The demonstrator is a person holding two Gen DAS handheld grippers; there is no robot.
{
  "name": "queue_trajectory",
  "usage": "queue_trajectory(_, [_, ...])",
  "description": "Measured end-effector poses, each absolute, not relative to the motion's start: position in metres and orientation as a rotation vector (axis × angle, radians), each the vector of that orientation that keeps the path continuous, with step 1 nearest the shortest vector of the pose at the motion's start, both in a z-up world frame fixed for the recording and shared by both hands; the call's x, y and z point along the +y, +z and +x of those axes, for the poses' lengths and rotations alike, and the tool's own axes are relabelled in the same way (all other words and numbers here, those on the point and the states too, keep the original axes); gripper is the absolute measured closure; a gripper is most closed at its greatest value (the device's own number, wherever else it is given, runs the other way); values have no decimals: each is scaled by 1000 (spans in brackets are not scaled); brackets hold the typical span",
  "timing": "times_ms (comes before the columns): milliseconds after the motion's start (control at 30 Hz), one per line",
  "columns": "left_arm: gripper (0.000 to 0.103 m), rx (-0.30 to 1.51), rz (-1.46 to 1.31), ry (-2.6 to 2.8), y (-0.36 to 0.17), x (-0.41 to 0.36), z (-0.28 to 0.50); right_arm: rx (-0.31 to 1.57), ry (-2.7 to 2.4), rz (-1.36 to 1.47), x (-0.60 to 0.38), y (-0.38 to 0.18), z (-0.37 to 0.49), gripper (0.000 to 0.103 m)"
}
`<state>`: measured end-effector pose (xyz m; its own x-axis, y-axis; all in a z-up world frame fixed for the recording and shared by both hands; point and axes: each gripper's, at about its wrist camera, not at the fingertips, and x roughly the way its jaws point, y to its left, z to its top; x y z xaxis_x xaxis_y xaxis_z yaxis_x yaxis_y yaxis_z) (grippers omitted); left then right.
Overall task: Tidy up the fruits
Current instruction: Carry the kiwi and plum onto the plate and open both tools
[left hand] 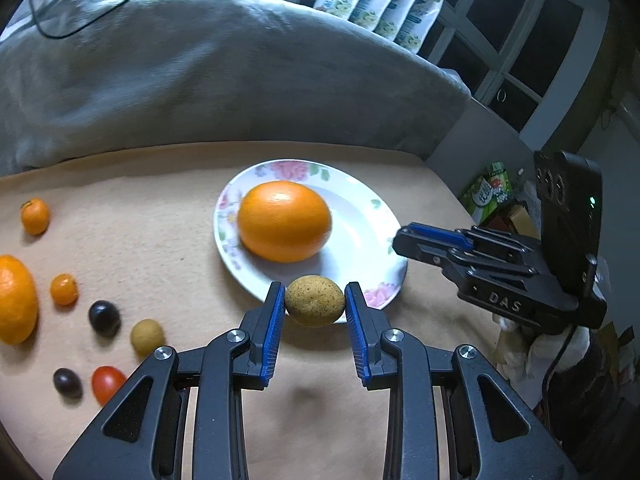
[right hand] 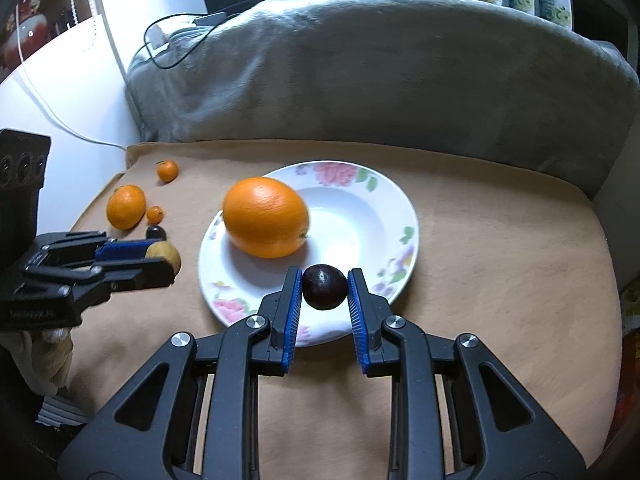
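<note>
- Large orange [left hand: 285, 221] resting on floral plate [left hand: 360, 216], left of centre.
- Left hand-held gripper [left hand: 315, 300] pinching tan fruit [left hand: 315, 300] at plate's near rim.
- Right hand-held gripper [right hand: 324, 287] pinching dark fruit [right hand: 324, 286] over plate's near edge.
- Loose fruits [left hand: 64, 289] lying on beige cloth [left hand: 160, 240], left of plate.

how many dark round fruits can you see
3: one held in the right gripper above the plate, dark fruit; two on the cloth and. Others may be hidden.
</note>
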<state>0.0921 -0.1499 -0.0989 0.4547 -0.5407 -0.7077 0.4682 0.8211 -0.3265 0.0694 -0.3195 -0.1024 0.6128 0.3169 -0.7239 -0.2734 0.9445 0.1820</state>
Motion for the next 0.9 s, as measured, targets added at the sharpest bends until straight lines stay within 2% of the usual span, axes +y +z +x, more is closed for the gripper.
queue_trajectory(767, [74,900,41,-603,-105,-196,94,846,341,36,-334,-110,98,78])
queue_trajectory(800, [72,899,45,-601,-105,-197,94,845,341,38,-335,-110,99,76])
queue_trajectory(833, [66,897,47,-600,-105,-199,95,841,338,41,-336,-110,99,66])
queue_trajectory(867, [64,895,47,-599,-105,-198,95,835,334,45,-337,-109,99,59])
queue_trajectory(900, [63,892,48,-598,-105,-199,95,826,331,51,-338,-108,98,45])
